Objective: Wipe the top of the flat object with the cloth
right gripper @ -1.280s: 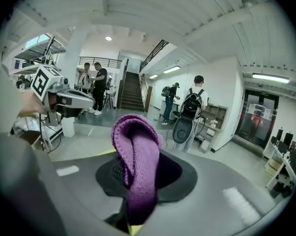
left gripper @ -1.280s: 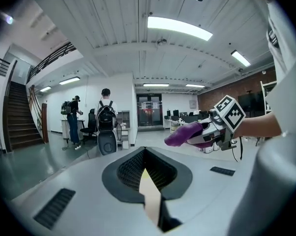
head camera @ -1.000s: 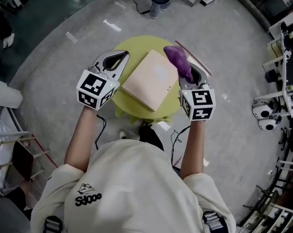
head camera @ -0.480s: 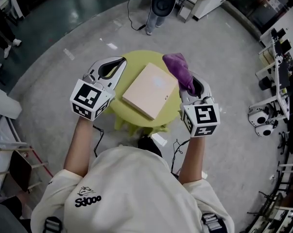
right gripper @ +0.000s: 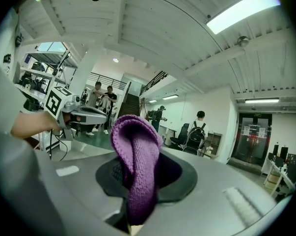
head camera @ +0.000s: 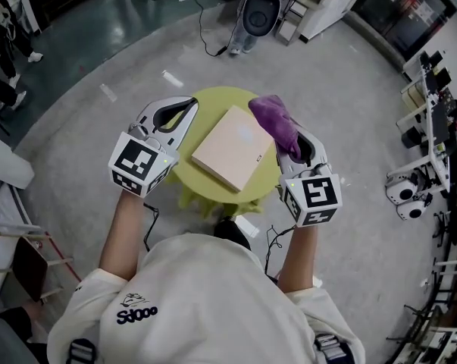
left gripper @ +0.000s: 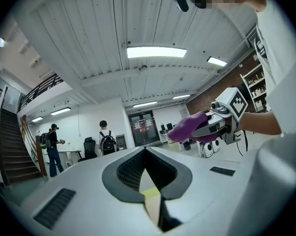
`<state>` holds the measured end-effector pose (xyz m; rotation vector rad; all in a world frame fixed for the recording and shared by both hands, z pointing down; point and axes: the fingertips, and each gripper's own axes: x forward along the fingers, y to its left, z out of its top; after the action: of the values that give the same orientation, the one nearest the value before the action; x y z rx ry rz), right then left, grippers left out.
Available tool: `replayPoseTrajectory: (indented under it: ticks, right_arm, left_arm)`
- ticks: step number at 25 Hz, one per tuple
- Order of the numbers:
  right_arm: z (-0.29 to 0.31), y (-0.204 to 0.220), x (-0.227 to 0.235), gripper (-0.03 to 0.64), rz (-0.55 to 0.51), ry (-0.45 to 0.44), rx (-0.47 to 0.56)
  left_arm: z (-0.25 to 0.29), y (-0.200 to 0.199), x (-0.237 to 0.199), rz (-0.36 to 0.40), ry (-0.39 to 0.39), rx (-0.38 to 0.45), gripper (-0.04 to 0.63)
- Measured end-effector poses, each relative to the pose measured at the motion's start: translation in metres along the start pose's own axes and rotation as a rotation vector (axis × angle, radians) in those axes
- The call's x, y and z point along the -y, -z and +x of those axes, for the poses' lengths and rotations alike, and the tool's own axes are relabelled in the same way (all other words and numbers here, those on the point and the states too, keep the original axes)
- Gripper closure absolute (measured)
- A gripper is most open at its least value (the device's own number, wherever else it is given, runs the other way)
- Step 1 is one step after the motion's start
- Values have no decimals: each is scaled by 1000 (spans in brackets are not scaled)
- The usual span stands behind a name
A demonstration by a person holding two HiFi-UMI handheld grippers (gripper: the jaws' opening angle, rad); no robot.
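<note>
A flat beige object (head camera: 234, 148) lies on a small round yellow-green table (head camera: 194, 174). My right gripper (head camera: 294, 144) hangs over the table's right edge, shut on a purple cloth (head camera: 272, 117). The cloth droops over the jaws and reaches the flat object's far right corner. In the right gripper view the cloth (right gripper: 136, 157) fills the gap between the jaws of the right gripper (right gripper: 138, 183). My left gripper (head camera: 191, 105) is at the table's left side, shut and holding nothing. In the left gripper view, the left gripper (left gripper: 146, 150) has its tips touching, and the cloth (left gripper: 186, 127) shows across the table.
A black chair base (head camera: 257, 9) stands beyond the table. White machines (head camera: 405, 190) and shelving stand at the right. A chair (head camera: 25, 252) is at the near left. Cables (head camera: 272, 233) hang under the table. People stand in the background (left gripper: 107, 142).
The view has drawn back and the table looks smaller. Both grippers stay at the table's sides. The cloth now sits slightly closer to the flat object's corner.
</note>
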<state>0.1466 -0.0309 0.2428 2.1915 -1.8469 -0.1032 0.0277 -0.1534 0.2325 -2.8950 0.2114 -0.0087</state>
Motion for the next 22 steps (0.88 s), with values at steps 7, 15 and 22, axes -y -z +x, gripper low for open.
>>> replayPoseTrajectory:
  ticks: [7, 15, 22]
  right_arm:
    - [1, -6, -3, 534, -4, -19, 12]
    - [7, -3, -5, 534, -31, -33, 1]
    - [13, 1, -8, 534, -45, -52, -9]
  left_arm:
    - [1, 1, 7, 2, 15, -10, 594]
    - [4, 9, 5, -19, 8, -20, 594]
    - [3, 15, 2, -35, -3, -28, 594]
